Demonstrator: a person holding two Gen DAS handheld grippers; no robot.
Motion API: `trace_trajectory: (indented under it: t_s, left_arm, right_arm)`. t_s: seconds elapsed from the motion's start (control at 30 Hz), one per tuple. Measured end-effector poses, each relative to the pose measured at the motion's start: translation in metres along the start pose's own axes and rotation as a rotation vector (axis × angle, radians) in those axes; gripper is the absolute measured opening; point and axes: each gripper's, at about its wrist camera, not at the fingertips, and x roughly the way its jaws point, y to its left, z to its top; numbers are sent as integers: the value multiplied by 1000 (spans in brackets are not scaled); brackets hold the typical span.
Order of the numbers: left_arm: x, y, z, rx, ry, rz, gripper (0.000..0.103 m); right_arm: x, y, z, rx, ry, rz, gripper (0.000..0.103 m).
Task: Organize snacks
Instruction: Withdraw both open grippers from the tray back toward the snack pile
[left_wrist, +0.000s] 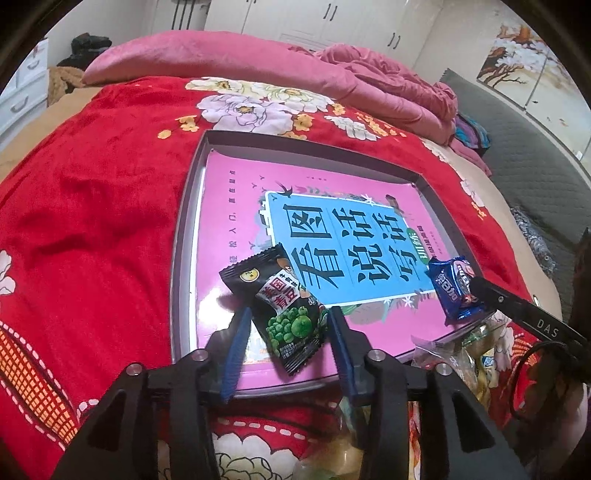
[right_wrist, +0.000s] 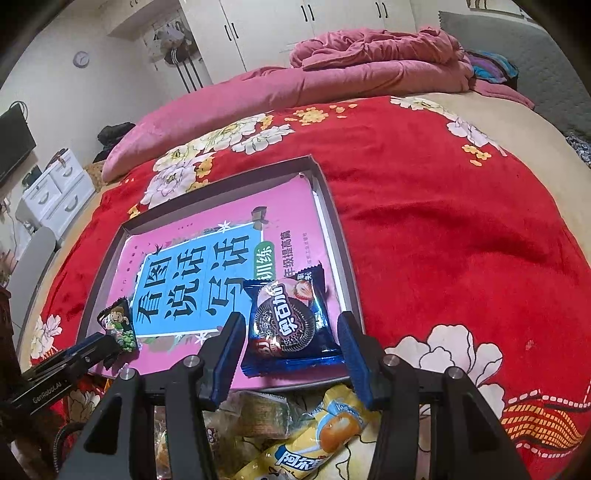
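Observation:
A shallow grey box (left_wrist: 184, 206) (right_wrist: 332, 206) lies on the red bed cover, lined with a pink book. A black green-pea snack packet (left_wrist: 280, 310) (right_wrist: 120, 326) lies in the box's near left part. My left gripper (left_wrist: 288, 321) is open, its blue pads either side of the packet, not pressing it. A blue Oreo packet (right_wrist: 291, 325) (left_wrist: 456, 286) lies in the box's near right part. My right gripper (right_wrist: 291, 328) is open around it with gaps on both sides.
A heap of loose snack packets (right_wrist: 295, 428) (left_wrist: 465, 354) lies on the cover just in front of the box. A pink quilt (left_wrist: 258, 62) and crumpled pink bedding (right_wrist: 376, 55) lie at the far side of the bed. White wardrobes stand behind.

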Motion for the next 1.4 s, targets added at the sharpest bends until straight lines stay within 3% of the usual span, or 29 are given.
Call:
trace_trajectory:
  t_s: [0.43,0.77,0.83,1.4]
  left_arm:
    - [-11,0,0,-8,-13,-19,62]
    - [-24,0,0,-14,-34,-42,66]
    - [-27,0,0,-15,-37,-46,73]
    - [-48,-9,-5,13,-69,-78,74]
  right_arm:
    - [-13,-1,0,9,-36,19,57]
    - [-26,0,0,8,-75,26,60]
    - [-29,0,0,7,-85,28,61]
    - [-50,-4,-3,15,-127,24,69]
